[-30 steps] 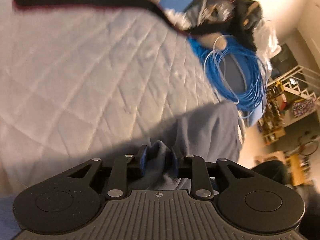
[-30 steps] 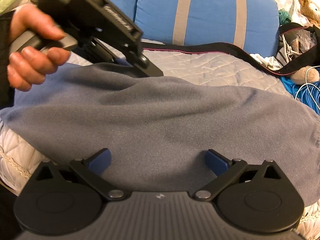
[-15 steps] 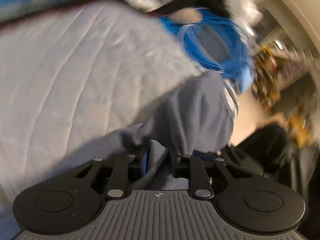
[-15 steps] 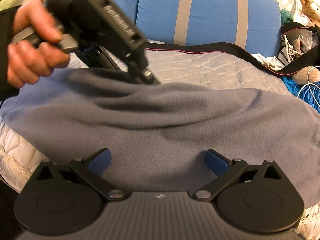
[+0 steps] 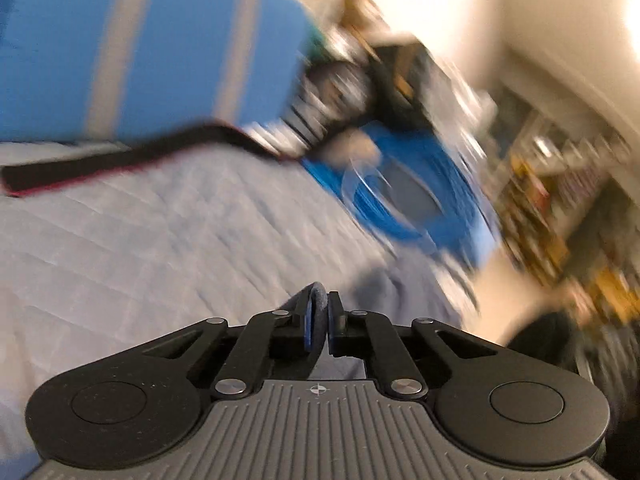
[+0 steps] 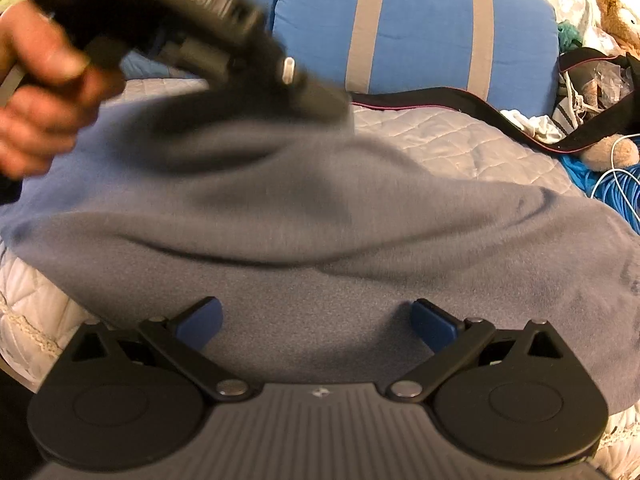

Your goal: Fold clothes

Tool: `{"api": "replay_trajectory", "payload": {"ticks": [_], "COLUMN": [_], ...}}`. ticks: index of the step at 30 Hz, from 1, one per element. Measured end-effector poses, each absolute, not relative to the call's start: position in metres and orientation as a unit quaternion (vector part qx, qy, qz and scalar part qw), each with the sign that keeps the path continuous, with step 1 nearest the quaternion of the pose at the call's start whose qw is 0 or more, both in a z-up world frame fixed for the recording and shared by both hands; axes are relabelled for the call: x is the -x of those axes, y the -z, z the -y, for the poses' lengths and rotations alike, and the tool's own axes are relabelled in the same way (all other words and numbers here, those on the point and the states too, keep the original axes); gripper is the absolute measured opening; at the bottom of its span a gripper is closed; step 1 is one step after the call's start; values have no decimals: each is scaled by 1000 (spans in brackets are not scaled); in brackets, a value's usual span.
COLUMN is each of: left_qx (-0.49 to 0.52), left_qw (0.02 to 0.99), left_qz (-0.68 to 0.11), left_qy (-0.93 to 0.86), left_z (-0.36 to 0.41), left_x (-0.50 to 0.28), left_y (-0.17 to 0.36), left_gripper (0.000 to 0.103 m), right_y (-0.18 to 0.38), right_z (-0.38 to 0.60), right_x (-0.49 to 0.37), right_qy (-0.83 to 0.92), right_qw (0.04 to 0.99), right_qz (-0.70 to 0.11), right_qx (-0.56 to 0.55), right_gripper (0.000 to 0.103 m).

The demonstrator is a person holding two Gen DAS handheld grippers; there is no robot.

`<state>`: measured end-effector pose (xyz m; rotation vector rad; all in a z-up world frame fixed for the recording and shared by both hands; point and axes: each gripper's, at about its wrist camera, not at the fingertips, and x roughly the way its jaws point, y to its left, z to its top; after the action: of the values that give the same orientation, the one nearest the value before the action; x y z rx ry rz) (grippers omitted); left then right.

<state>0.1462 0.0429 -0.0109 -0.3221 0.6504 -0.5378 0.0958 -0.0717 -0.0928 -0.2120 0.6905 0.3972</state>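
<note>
Covering the surface: white quilted bedspread (image 6: 452, 140), blue striped pillows (image 6: 420, 32) behind, black strap (image 6: 432, 100) across.
Garment: grey-blue fleece (image 6: 320, 248) spread over quilt's near half.
Edges: blue cable coil (image 5: 408, 200) and clutter rightward; bare quilt beyond fleece.
Left gripper (image 5: 318, 320): clenched on fleece fold, tilted downward.
Right gripper (image 6: 316, 320): spread wide above fleece, gripping nothing.

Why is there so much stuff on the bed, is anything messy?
Yes. Beside the blue pillow, a tangle of blue cable, a teddy bear, a black strap and loose bits crowd the quilt's far corner, close to the grey garment being folded.
</note>
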Motion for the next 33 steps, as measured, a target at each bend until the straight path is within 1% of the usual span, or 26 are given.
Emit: {"api": "replay_trajectory", "payload": {"ticks": [4,9,14,20,25,27,28,29,31,33], "left_qx": [164,164,70,-45,-62,-61,-62,-63,-72,-86], "left_qw": [917,923,927,860,832,825,820,815,808,805], "left_qz": [-293,-298,-290,-362,-398,-409,-417,-425,-436,-441], "left_qy": [217,181,229,355,382,385,387,389,390,387], "left_z": [-46,-45,-21,14,16,14,13,12,11,12], "left_x": [-147,-151,-134,-113,-107,-107,-108,-109,-109,-106], "left_y": [8,10,1,13,25,27,28,28,29,30], "left_gripper": [6,6,6,7,9,18,28,35,43,45], "right_y": [93,93,92,92,92,92,92,92,92,92], "right_z": [71,72,72,71,70,69,69,69,69,69], "right_x": [-96,-96,-97,-98,-98,-97,-97,-97,-97,-96], "right_qy": [-194,-197,-199,-199,-196,-194,-193,-193,-193,-193], "right_qw": [916,916,915,915,916,916,916,916,917,917], "right_qz": [-335,-335,-335,-336,-335,-335,-335,-335,-334,-334], "right_qx": [102,102,102,102,103,104,104,104,105,105], "right_gripper": [103,103,103,103,103,103,103,103,103,103]}}
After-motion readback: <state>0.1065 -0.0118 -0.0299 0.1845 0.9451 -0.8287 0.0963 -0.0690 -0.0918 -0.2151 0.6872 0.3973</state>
